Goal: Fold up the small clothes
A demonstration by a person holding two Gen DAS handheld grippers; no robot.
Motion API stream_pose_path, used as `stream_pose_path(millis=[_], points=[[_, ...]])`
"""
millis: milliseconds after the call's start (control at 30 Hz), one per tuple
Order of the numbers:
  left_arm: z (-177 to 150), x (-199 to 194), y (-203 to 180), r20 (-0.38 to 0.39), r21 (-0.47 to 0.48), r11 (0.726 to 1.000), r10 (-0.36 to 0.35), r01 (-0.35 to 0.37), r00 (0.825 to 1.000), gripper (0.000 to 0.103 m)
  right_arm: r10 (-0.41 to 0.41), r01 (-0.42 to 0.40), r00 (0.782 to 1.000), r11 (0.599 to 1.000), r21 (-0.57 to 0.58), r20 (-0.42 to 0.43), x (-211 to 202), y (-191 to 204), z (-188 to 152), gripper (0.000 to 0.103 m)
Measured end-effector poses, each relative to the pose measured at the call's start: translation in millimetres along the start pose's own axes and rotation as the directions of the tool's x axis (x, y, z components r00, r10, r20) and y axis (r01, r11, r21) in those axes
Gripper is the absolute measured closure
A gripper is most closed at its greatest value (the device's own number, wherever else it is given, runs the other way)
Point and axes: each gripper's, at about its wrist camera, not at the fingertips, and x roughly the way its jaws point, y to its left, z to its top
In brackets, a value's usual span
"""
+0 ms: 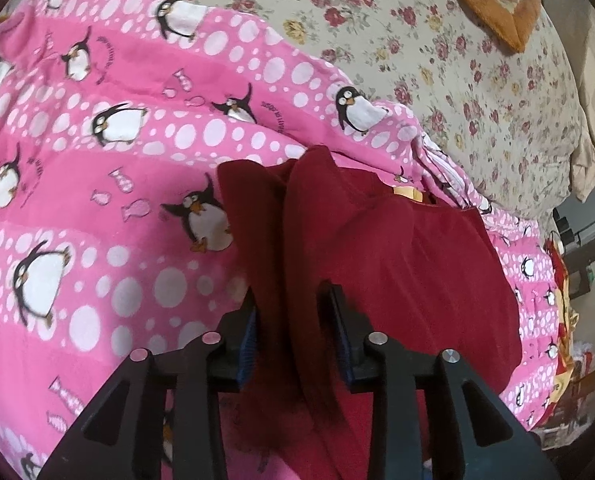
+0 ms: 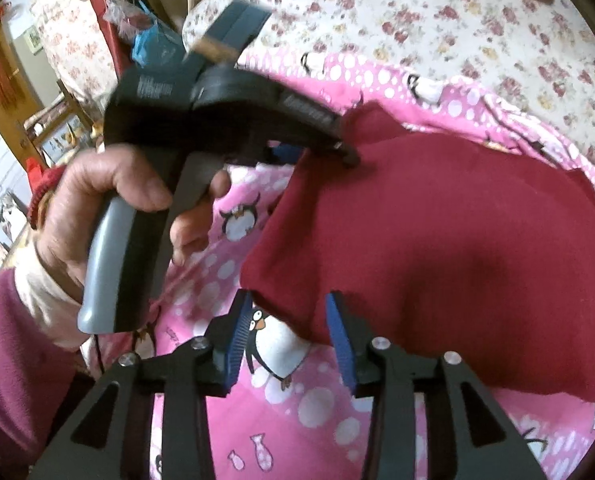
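Two views show one dark red garment (image 1: 397, 248) lying on a pink penguin-print blanket (image 1: 97, 160), which is spread over a floral bedsheet (image 1: 457, 60).

From the left wrist camera, the left gripper (image 1: 293, 332) points down at the near end of the garment. A raised fold of the red cloth runs straight up between its two blue pads (image 1: 247, 336), and both pads sit against that fold, so the jaws are clenched on the cloth. The rest of the garment spreads away to the right and up from the jaws, bunched in soft ridges, with a small yellow label (image 1: 407, 193) at its far edge. A wooden frame (image 1: 493, 12) lies at the top right of the bed.

From the right wrist camera, the right gripper (image 2: 289, 336) hovers over the blanket at the garment's lower left edge. Its jaws stand apart, released: the penguin print shows plainly in the gap between them. The red cloth's hem crosses only the far tips of the jaws, and its body lies behind and to the right of the right-hand pad (image 2: 341, 340); whether that pad touches the cloth I cannot tell. Farther off, a person's hand (image 2: 97, 216) grips the grey handle of the left gripper (image 2: 347, 152), whose tip meets the garment's upper left corner.
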Motion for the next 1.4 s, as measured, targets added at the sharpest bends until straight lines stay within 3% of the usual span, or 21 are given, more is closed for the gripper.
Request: stream_pose_path(millis=[133,233,300,367,400,533,600,833,900,1067,1200,1300,1367,1400], points=[[-9,-14,3,0.005,-0.018,0.999,0.039,-0.039,0.999,0.091,-0.001,-0.002,0.998,0.999,0.048,0.058,-25,-19,5,0.047],[-17,-22,-2,-0.002,-0.037,0.999,0.028,-0.028,1.000,0.090,-0.014,0.009,0.999,0.995,0.097,0.051,-30,-37,7,0.045],[-23,-26,-5,0.003,-0.069,0.997,0.022,-0.022,1.000,0.085,-0.019,0.016,1.000,0.990,0.141,0.023,-31,-50,6,0.045],[-31,-27,-5,-0.005,-0.113,0.994,0.013,-0.013,1.000,0.067,-0.022,0.019,1.000,0.982,0.186,0.015,-37,-63,1,0.045],[-35,-26,-4,-0.002,-0.138,0.990,0.019,-0.019,1.000,0.065,-0.021,0.018,1.000,0.980,0.200,0.013,-40,-68,-1,0.045],[-41,-23,3,0.023,-0.235,0.964,0.132,-0.123,0.991,0.065,-0.044,0.039,0.999,0.970,0.242,0.012,-61,-89,-18,0.040],[-39,-18,3,0.031,-0.244,0.961,0.144,-0.132,0.989,0.064,-0.048,0.044,0.999,0.965,0.260,0.007,-68,-100,-23,0.038],[-37,2,-8,0.027,-0.239,0.965,0.116,-0.106,0.993,0.063,-0.156,0.143,0.986,0.974,0.178,0.064,-81,-115,-12,0.040],[-37,4,-11,0.034,-0.228,0.966,0.129,-0.118,0.991,0.063,-0.177,0.166,0.982,0.974,0.152,0.062,-76,-119,-4,0.053],[-35,7,-16,0.025,-0.191,0.975,0.116,-0.110,0.993,0.079,-0.162,0.155,0.984,0.983,0.099,0.072,-44,-126,20,0.069],[-34,6,-20,0.025,-0.171,0.979,0.117,-0.111,0.993,0.089,-0.157,0.151,0.986,0.983,0.101,0.056,-15,-138,31,0.070],[-33,0,-31,0.033,-0.141,0.982,0.132,-0.126,0.991,0.100,-0.146,0.145,0.989,0.978,0.149,-0.004,9,-155,26,0.070],[-30,-11,-41,0.052,-0.124,0.988,0.101,-0.094,0.994,0.103,-0.124,0.114,0.991,0.979,0.171,0.045,10,-160,19,0.070],[-28,-19,-48,0.058,-0.118,0.992,0.053,-0.045,0.997,0.103,-0.121,0.111,0.991,0.979,0.169,0.055,10,-160,17,0.070]])
